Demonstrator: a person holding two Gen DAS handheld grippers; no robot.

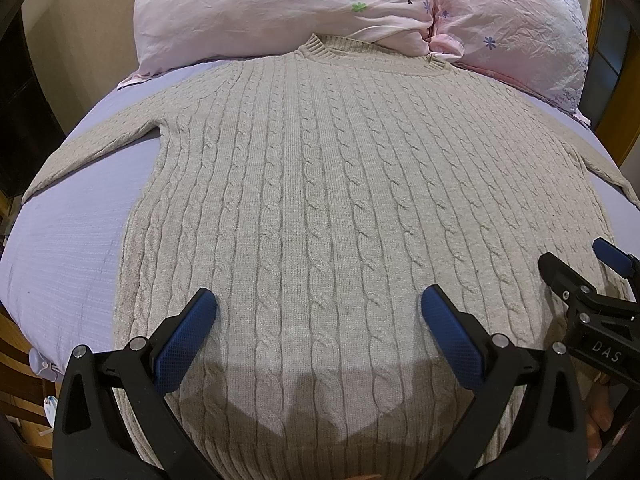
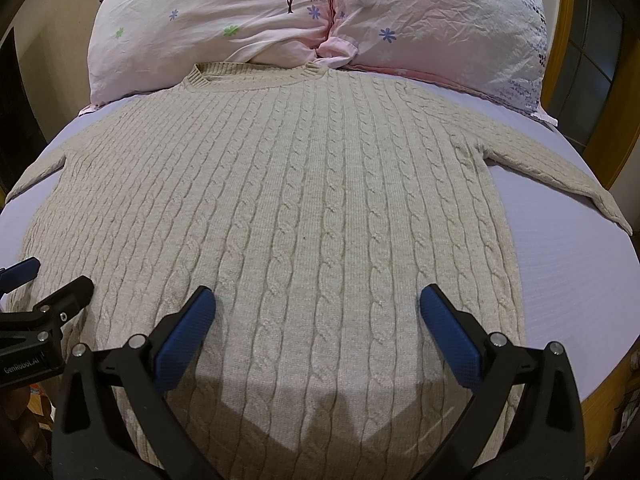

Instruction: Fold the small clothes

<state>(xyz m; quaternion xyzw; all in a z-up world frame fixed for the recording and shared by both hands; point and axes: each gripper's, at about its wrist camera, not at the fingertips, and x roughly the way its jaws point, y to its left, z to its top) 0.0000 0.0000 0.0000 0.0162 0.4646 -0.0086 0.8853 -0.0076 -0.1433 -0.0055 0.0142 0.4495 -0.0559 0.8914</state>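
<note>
In the left wrist view, the white letters "DAS" are read on a black plate on the body of the right gripper (image 1: pixel 576 268), which enters at the right edge; whatever follows those letters is cut off by the frame. In the right wrist view, the white wording "GenRobot.AI" is read on the black body of the left gripper (image 2: pixel 48 284), which enters at the left edge, the lettering running slightly uphill toward the right. No other text, number or brand mark can be made out in either view.
</note>
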